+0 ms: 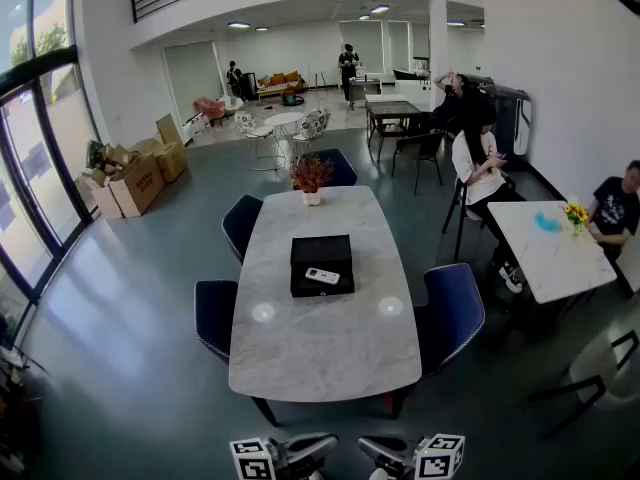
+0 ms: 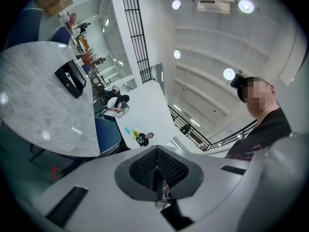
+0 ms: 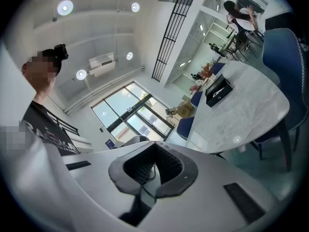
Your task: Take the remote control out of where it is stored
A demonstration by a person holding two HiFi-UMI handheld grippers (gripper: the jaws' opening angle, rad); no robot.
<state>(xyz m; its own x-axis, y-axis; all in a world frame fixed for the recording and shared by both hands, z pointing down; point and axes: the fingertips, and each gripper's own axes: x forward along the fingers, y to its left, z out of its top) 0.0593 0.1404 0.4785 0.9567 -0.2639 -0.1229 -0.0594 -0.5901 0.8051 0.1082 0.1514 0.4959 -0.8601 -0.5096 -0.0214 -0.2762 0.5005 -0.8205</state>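
Observation:
A small white remote control lies in an open black box at the middle of the oval marble table. The box also shows in the left gripper view as the black box and in the right gripper view as the black box; both views are rolled sideways. My left gripper and right gripper sit side by side at the bottom edge of the head view, short of the table's near end and far from the box. The left gripper is shut with nothing in it. The right gripper is shut and holds nothing.
A potted plant stands at the table's far end. Blue chairs flank the table. A second table with seated people is at the right. Cardboard boxes sit by the windows at the left.

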